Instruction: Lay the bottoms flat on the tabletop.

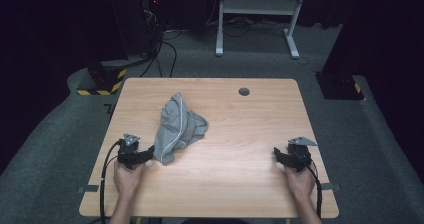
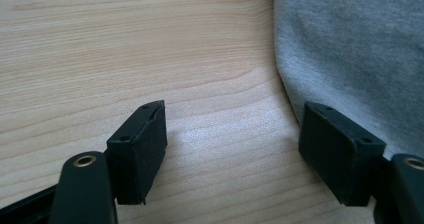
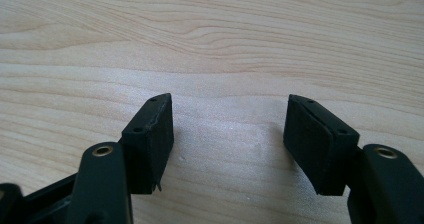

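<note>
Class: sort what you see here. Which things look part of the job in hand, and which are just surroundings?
Likely in the job:
grey garment
left tool, open beside it
right tool, open
wooden table

Just surroundings:
white desk frame
floor cables

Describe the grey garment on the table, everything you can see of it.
The grey garment is a soft, fleece-like knit with a paler trim line along one edge. It lies crumpled in a loose heap, unfolded, on the wooden table, left of centre. Its near end reaches toward the left gripper; in the left gripper view the cloth edge lies beside one open jaw, contact unclear. Nothing grips it.
</note>
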{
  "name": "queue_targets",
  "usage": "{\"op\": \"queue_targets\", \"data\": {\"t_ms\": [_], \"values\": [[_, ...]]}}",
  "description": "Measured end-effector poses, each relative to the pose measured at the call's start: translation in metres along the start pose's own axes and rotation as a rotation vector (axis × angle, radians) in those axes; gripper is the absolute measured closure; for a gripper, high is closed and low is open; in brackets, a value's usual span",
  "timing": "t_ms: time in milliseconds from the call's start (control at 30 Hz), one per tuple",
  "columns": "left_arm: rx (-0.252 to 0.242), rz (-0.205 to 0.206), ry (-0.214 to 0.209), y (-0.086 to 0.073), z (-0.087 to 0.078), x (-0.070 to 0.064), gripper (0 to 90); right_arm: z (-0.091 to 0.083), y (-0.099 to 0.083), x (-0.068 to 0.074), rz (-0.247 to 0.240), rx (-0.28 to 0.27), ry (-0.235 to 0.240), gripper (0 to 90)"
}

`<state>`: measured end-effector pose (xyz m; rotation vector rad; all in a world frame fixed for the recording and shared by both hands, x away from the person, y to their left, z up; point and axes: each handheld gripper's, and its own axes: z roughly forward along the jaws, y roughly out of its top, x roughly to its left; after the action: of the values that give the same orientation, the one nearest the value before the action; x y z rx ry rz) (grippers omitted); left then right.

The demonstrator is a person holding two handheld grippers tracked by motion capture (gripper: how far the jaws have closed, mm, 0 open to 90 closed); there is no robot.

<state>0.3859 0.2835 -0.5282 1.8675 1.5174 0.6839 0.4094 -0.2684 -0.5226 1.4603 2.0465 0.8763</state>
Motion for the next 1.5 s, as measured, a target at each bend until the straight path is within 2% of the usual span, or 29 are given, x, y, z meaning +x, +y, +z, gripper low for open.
{"op": "queue_targets", "data": {"t_ms": [233,433,533,600,700,767,800,900,1067,1200,1500], "values": [[-0.003,-0.026,0.022,0.001,0.001,-0.002,28.8,0.0,0.0,0.0,0.0,0.0,0.0,36.2],[-0.001,-0.022,0.019,0.001,0.0,0.001,31.6,0.0,0.0,0.0,0.0,0.0,0.0,36.2],[-0.004,-0.053,-0.005,0.003,-0.001,0.004,28.8,0.0,0.0,0.0,-0.004,-0.001,0.002,35.9],[-0.015,-0.059,-0.013,0.004,-0.003,0.004,28.1,0.0,0.0,0.0,-0.006,0.0,0.002,35.8],[-0.057,-0.078,-0.039,0.009,-0.01,0.004,27.0,0.0,0.0,0.0,-0.004,0.001,0.001,35.8],[-0.064,-0.076,-0.069,0.016,-0.016,-0.002,24.3,0.0,0.0,0.0,-0.006,0.0,0.002,35.8],[-0.065,-0.062,-0.077,0.019,-0.018,-0.003,23.3,0.0,0.0,0.0,-0.006,0.0,0.002,35.8],[-0.085,-0.054,-0.101,0.024,-0.021,-0.008,22.7,0.0,0.0,0.0,-0.009,-0.001,0.002,35.8],[-0.095,-0.049,-0.123,0.028,-0.021,-0.015,21.5,0.0,0.0,0.0,-0.009,-0.001,0.002,35.8],[-0.097,-0.029,-0.15,0.033,-0.017,-0.027,20.8,0.0,0.0,0.0,-0.008,-0.001,0.002,35.8],[-0.078,-0.009,-0.151,0.041,-0.013,-0.039,20.4,0.0,0.0,0.0,-0.009,-0.001,0.002,35.8]]}}
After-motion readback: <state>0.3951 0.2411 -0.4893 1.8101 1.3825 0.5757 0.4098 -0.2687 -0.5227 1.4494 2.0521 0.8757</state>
